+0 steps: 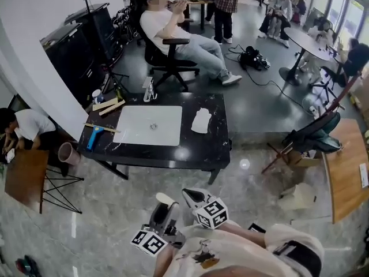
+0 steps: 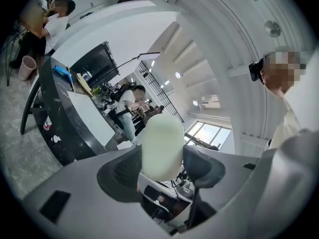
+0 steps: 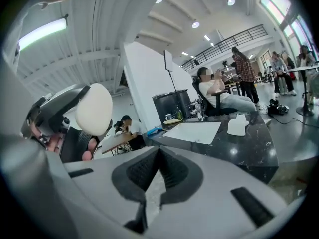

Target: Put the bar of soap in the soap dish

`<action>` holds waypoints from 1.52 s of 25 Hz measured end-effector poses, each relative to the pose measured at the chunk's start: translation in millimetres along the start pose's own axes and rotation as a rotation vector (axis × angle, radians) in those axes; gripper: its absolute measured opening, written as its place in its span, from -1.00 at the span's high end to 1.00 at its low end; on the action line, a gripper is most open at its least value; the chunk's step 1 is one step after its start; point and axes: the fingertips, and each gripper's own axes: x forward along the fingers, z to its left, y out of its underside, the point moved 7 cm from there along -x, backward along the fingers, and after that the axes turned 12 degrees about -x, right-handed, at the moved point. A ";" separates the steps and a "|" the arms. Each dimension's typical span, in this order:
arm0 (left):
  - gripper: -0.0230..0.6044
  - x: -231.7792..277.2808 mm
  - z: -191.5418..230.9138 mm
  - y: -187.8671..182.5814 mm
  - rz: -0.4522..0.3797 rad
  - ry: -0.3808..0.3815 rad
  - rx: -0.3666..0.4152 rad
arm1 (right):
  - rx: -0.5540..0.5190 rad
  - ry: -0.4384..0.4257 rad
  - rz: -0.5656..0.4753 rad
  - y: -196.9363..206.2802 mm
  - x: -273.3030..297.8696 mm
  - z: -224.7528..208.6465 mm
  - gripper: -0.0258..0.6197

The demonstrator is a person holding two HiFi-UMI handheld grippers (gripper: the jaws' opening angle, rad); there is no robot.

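A pale, oval bar of soap [image 2: 162,146] is clamped between the jaws of my left gripper [image 2: 162,159]. In the head view this gripper [image 1: 164,205] is low and close to my body, with the soap [image 1: 164,198] at its tip. My right gripper [image 1: 191,196] is beside it, just to the right. Its jaws [image 3: 158,156] are shut with nothing between them. The right gripper view also shows the soap [image 3: 93,108] at left. A white dish-like object [image 1: 201,120] lies on the black table [image 1: 213,149], well ahead of both grippers.
A white mat [image 1: 149,126] covers the table's middle. A blue tool [image 1: 94,137] and wooden sticks [image 1: 108,104] lie at its left end. A person sits in a chair [image 1: 173,33] behind it. A wooden table [image 1: 346,166] and a cardboard box [image 1: 297,196] stand to the right.
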 end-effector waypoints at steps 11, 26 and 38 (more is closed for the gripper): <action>0.08 80.0 33.8 -29.4 0.148 0.015 -0.036 | 0.073 0.093 -0.003 -5.2 34.9 -54.2 0.90; 0.08 226.1 109.9 -172.6 0.426 0.207 -0.049 | 0.130 0.397 0.038 -61.2 165.9 -142.1 0.90; 0.08 312.4 129.9 -216.9 0.671 0.370 -0.007 | 0.188 0.772 -0.036 -86.9 183.6 -176.8 0.90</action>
